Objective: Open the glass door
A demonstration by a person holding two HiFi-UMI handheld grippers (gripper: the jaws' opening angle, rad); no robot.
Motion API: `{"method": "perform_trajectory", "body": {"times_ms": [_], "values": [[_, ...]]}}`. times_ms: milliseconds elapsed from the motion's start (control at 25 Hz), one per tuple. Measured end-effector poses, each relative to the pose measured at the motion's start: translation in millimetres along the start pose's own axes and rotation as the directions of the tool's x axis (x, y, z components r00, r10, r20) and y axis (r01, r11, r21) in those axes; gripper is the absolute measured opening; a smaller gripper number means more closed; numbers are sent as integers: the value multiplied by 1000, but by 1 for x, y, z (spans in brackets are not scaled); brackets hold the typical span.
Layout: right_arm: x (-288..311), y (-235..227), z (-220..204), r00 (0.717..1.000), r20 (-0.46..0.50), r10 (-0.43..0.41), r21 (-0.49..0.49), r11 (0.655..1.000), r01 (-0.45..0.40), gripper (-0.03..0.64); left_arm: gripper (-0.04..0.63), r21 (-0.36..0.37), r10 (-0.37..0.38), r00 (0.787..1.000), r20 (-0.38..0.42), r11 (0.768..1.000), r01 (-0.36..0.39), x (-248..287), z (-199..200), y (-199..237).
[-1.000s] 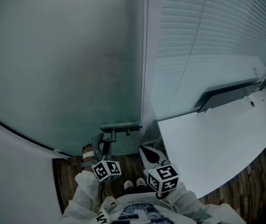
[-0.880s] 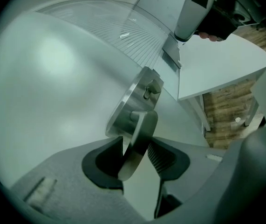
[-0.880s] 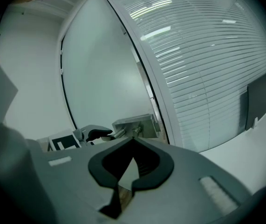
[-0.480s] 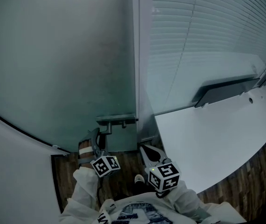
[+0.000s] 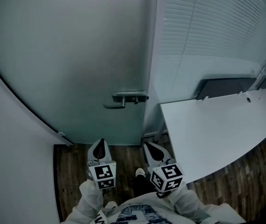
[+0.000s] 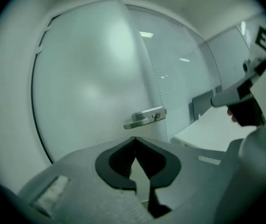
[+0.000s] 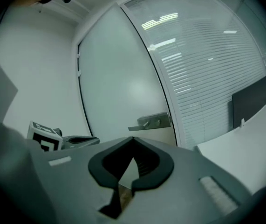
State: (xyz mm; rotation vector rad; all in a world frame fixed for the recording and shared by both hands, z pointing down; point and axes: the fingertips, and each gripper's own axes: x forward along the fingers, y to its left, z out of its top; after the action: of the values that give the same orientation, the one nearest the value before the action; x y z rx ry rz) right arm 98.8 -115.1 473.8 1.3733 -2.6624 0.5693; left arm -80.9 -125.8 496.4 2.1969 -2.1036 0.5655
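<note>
The frosted glass door (image 5: pixel 77 55) fills the view ahead, with its metal lever handle (image 5: pixel 123 99) level and free. My left gripper (image 5: pixel 100 144) hangs below the handle and apart from it. Its jaws have just been closing and now meet with nothing between them (image 6: pixel 133 139). My right gripper (image 5: pixel 148 146) is beside it, also shut and empty (image 7: pixel 133 139). Both gripper views show the door (image 6: pixel 91 78) (image 7: pixel 119 78) and the handle (image 6: pixel 144 119) (image 7: pixel 151 122) some way in front of the tips. Whether the door is ajar I cannot tell.
A white desk (image 5: pixel 216 129) juts in close on the right. Behind it stands a glass partition with slatted blinds (image 5: pixel 207 27) and a dark panel (image 5: pixel 226 85). A white wall (image 5: pixel 11 148) closes the left side. Wood floor (image 5: pixel 72 171) lies below.
My left gripper has come off the lever handle, drawn back and rolled upright, and its jaws have shut. The right gripper has drawn back too. The handle now stands farther away.
</note>
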Motion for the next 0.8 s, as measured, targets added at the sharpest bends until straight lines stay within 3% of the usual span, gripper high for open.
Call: {"method": "perform_trajectory", "body": {"times_ms": [80,200,360,560,800], "values": [[-29,24,-7,999,39,-23,-45,999,25,5,3,-102,-20,999,38,995,24,-47,-6,1],[-72,56,-18,995,81,-54,-89,994,61,5,4,-147,-26,997,74,988,36,-110,-20,2],[-135,90,-40,994,82,-78,-84,993,84,5,3,-212,-67,997,39,975,74,-182,-51,-13],[-190,108,-57,993,66,-98,-97,990,104,5,3,-208,-115,993,30,971,118,-231,-69,-41],[-223,110,-61,995,50,-83,-97,991,88,5,3,-200,-132,989,69,969,144,-258,-52,-72]]}}
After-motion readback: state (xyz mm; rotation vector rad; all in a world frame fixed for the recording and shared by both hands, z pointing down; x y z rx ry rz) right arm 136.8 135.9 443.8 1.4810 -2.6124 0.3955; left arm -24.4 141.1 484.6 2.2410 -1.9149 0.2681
